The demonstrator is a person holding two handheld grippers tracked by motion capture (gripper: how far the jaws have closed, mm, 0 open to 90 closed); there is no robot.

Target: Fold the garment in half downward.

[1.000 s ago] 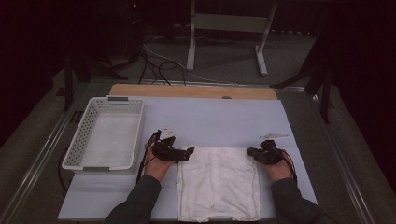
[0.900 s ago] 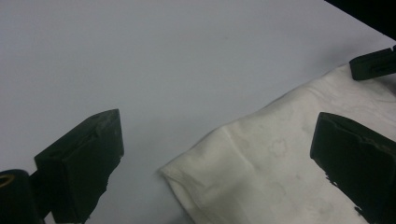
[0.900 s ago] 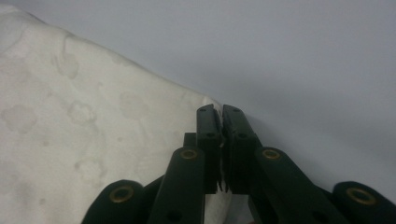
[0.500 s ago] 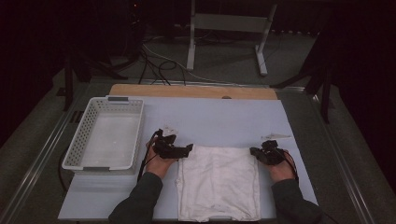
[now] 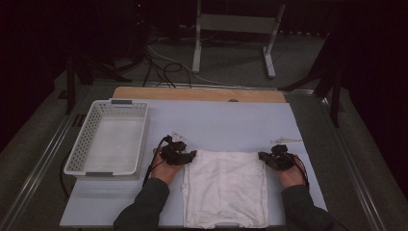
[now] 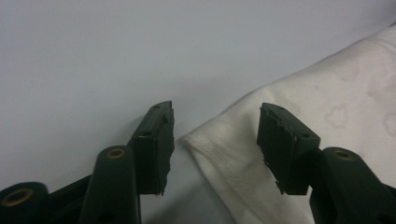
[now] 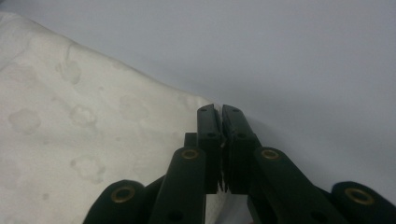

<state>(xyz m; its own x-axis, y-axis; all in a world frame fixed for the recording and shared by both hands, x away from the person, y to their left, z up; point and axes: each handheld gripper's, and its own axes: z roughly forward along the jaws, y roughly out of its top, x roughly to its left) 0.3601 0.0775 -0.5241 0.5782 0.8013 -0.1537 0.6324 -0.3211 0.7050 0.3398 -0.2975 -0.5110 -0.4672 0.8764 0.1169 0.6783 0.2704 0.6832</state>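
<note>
High view first: we see the white cloth (image 5: 225, 187) lying flat on the pale blue table (image 5: 226, 125), at the near edge, between our two hands. It looks folded into a rectangle, and its far edge runs from one gripper to the other.

We hold the left gripper (image 5: 191, 156) at the far left corner of the cloth. In the left gripper view its jaws stand wide apart, and the corner of the cloth (image 6: 224, 149) lies between them; one jaw is over the bare table and the other over the cloth. Nothing is pinched there.

We hold the right gripper (image 5: 262, 156) at the far right corner. In the right gripper view its jaws are pressed together, just at the edge of the cloth (image 7: 93, 126). Whether a bit of cloth is caught between them we cannot tell, because the jaws hide that spot. This view also shows faint round stains on the cloth.

Left of our left hand (image 5: 166, 168) stands a white basket (image 5: 82, 154) with holes in its walls, near the cloth but not touching it. A wooden strip (image 5: 197, 94) borders the far side of the table. Beyond the table, on the dark floor, we see cables (image 5: 163, 62) and a grey metal stand (image 5: 235, 24).
</note>
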